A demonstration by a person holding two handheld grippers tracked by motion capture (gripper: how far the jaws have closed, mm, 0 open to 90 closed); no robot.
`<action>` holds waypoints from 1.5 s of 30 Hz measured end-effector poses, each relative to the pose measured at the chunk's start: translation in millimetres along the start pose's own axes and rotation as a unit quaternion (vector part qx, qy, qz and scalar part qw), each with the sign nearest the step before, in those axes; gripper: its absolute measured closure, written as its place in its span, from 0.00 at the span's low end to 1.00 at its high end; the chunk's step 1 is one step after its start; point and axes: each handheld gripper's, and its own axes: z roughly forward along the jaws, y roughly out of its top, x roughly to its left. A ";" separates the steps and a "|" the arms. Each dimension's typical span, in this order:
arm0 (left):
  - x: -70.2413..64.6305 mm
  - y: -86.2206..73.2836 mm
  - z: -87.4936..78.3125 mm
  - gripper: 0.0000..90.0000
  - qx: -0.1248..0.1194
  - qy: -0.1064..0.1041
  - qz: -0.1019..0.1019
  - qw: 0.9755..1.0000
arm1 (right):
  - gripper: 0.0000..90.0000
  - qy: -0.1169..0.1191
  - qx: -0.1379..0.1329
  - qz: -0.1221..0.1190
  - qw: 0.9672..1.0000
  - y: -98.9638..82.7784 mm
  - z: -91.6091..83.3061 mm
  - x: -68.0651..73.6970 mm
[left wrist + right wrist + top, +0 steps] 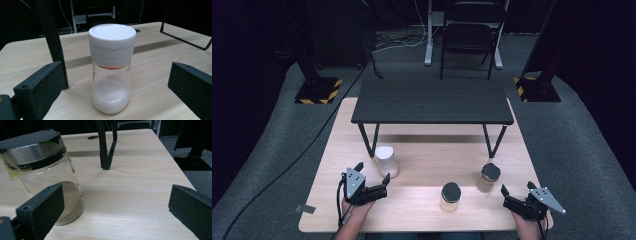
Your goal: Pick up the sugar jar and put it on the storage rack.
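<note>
White-capped jar (386, 161) stood upright on the tabletop (422, 205) in the high view, just ahead of the left tongs (373, 178) — spread wide, touching nothing — while the right tongs (518, 190) sat spread near the right edge. From the left gripper view, that jar (111, 67), holding white powder, stood between the parted jaws. From the right gripper view, a black-lidded jar (45, 172) of tan powder stood beside the left jaw — jaws apart.

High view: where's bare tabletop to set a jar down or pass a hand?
Free: the strip between the white-capped jar and the far black-lidded jar, in front of the black stand; also the near edge between the left gripper and the near black-lidded jar. Tight: between the two black-lidded jars and the right gripper.
</note>
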 end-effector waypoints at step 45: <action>0.5 21.3 40.9 0.01 0.024 -0.001 0.003 1.000 | 0.00 0.001 0.000 0.002 1.000 0.1 0.1 -0.7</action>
